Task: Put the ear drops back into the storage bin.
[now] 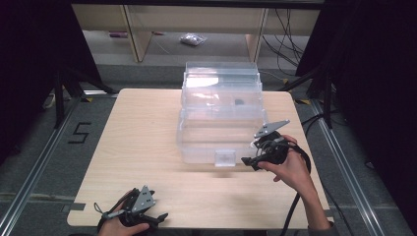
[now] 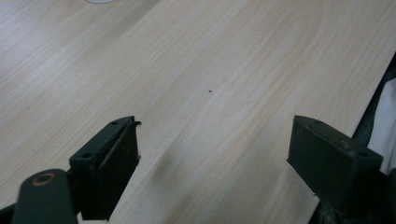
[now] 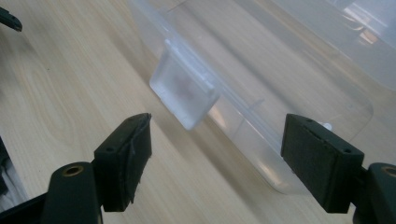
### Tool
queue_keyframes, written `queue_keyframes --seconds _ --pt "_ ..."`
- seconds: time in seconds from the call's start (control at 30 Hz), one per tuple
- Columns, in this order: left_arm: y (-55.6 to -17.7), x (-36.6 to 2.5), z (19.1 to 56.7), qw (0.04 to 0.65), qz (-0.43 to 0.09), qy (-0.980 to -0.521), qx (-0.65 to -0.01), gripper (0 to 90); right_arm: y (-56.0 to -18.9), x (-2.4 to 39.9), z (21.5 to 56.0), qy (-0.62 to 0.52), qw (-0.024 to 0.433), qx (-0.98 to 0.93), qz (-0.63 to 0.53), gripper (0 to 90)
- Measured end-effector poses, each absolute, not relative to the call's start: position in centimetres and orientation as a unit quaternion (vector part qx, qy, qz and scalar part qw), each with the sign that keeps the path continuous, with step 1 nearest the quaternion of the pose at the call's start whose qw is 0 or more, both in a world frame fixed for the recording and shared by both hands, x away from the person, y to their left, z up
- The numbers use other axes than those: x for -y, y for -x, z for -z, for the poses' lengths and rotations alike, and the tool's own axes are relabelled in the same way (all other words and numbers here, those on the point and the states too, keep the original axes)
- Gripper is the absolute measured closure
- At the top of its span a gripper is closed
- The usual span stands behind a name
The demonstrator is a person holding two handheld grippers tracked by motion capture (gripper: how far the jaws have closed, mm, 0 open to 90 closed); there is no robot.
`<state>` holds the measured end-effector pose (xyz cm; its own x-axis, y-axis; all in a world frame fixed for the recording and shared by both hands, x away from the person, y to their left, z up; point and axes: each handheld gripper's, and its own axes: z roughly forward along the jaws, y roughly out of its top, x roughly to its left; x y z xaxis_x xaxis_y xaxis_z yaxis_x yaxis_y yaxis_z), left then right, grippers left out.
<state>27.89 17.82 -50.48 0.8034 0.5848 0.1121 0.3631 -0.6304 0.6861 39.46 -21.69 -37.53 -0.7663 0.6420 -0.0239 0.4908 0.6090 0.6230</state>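
Left gripper (image 1: 156, 216) released over table (image 1: 137, 147); right gripper (image 1: 249, 162) released beside clear box (image 1: 221, 118) latch (image 3: 184, 91).

One clear plastic box (image 1: 220, 118), one wooden table (image 1: 142, 147), two grippers, left (image 1: 160, 217) and right (image 1: 247, 161)

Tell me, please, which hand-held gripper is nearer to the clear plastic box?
The right. The right hand-held gripper sits just off the front right corner of the clear plastic box, jaws open toward its latch tab. The left hand-held gripper is far back at the table's near edge.
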Motion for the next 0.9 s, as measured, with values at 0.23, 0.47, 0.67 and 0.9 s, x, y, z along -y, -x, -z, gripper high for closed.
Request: queue_keyframes --seconds 0.23,0.47,0.67,0.9 --pt "-27.8 -17.8 50.5 0.340 -0.162 -0.884 -0.277 15.6 -38.9 21.9 38.2 -0.309 0.119 -0.889 -0.317 25.1" --pt "-27.9 -17.8 50.5 0.337 -0.165 -0.888 -0.267 15.6 -38.3 22.2 38.8 -0.307 0.126 -0.882 -0.335 24.9" --pt "-27.9 -17.8 50.5 0.336 -0.167 -0.888 -0.266 15.6 -37.8 22.1 39.3 -0.304 0.127 -0.881 -0.341 24.4" --pt "-27.9 -17.8 50.5 0.336 -0.165 -0.888 -0.267 15.6 -37.2 21.9 40.3 -0.321 0.134 -0.869 -0.353 24.1"
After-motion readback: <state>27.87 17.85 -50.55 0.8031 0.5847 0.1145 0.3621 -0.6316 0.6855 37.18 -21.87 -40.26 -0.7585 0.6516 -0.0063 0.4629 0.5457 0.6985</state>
